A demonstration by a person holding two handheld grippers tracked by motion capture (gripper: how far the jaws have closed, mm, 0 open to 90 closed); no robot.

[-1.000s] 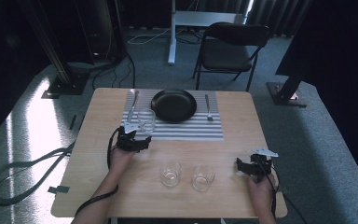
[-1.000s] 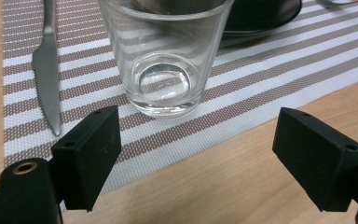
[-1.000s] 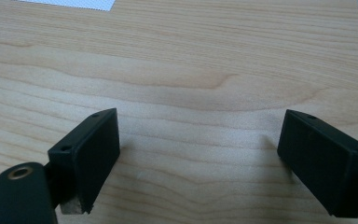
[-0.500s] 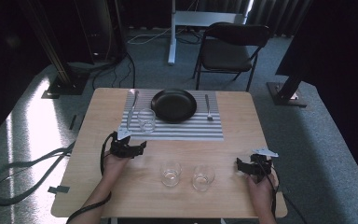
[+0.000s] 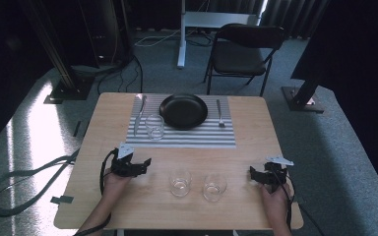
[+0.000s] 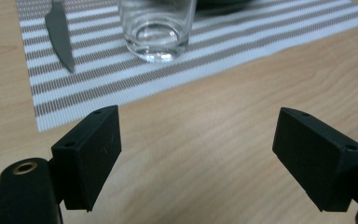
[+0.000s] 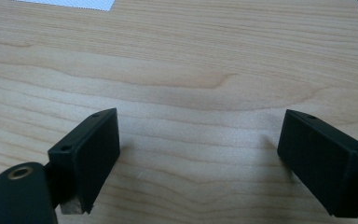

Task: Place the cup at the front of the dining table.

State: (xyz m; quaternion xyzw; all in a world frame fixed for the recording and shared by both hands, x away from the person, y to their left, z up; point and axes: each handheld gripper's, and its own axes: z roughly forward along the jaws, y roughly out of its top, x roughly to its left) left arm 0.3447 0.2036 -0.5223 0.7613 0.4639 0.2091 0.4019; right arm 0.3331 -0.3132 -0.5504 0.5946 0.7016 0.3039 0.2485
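My left gripper [image 5: 146, 163] rests on the wooden table [image 5: 256, 123] in front of the striped placemat [image 5: 192, 138], its jaws open and empty. In the left gripper view the gripper [image 6: 196, 140] faces a clear glass [image 6: 157, 28] standing on the mat beside a knife [image 6: 60, 32]. That glass [image 5: 154, 127] stands at the mat's left, well beyond the jaws. My right gripper [image 5: 252, 173] lies near the table's right front, open over bare wood [image 7: 198, 140]. Two more clear glasses [image 5: 180, 182] [image 5: 214, 186] stand between the grippers.
A black plate [image 5: 183, 111] sits in the middle of the placemat, with a knife [image 5: 138, 115] to its left and a fork [image 5: 219, 114] to its right. A black folding chair [image 5: 243, 51] stands behind the table. Cables lie on the floor at left.
My left gripper has drawn back from the glass on the placemat toward the table's near edge. The right gripper has kept still.
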